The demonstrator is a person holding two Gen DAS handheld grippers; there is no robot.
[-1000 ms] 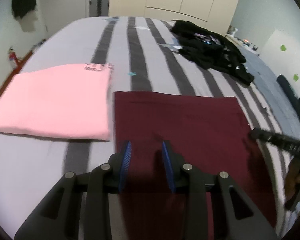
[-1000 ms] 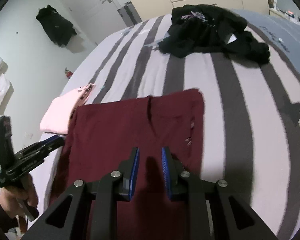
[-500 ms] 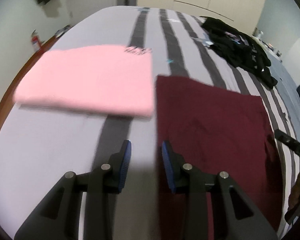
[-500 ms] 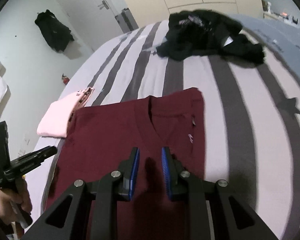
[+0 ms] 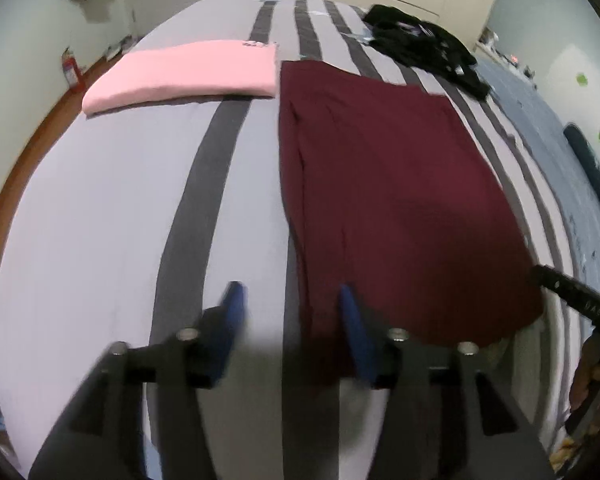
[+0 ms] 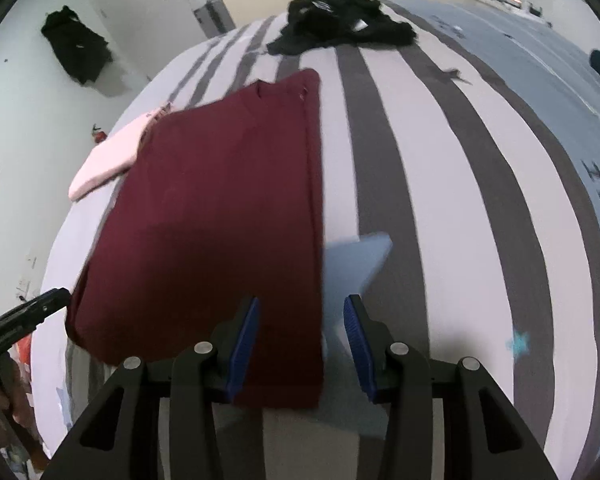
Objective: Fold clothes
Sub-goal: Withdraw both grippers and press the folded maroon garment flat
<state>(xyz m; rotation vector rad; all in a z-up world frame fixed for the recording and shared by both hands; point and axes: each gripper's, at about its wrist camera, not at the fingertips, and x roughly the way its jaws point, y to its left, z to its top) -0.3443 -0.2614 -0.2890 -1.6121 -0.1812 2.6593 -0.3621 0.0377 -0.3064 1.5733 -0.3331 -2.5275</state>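
Note:
A maroon garment (image 5: 388,184) (image 6: 220,208) lies flat as a long rectangle on the striped bed. My left gripper (image 5: 290,300) hovers over its near left corner, jaws opening, the left edge of the cloth lying under the gap and nothing pinched. My right gripper (image 6: 302,312) hovers over the near right corner, jaws opening, the garment's right edge beneath the gap and not pressed by the pads. Each gripper also shows at the other view's edge, the right gripper (image 5: 572,296) and the left gripper (image 6: 24,316).
A folded pink garment (image 5: 188,74) (image 6: 108,160) lies beside the maroon one at the far left. A heap of black clothes (image 5: 424,46) (image 6: 340,22) sits at the far end of the bed (image 5: 100,208). Wardrobe doors stand behind.
Both grippers have slid outward from the middle of the maroon garment to its near corners, and both sets of jaws have widened. The garment lies as before.

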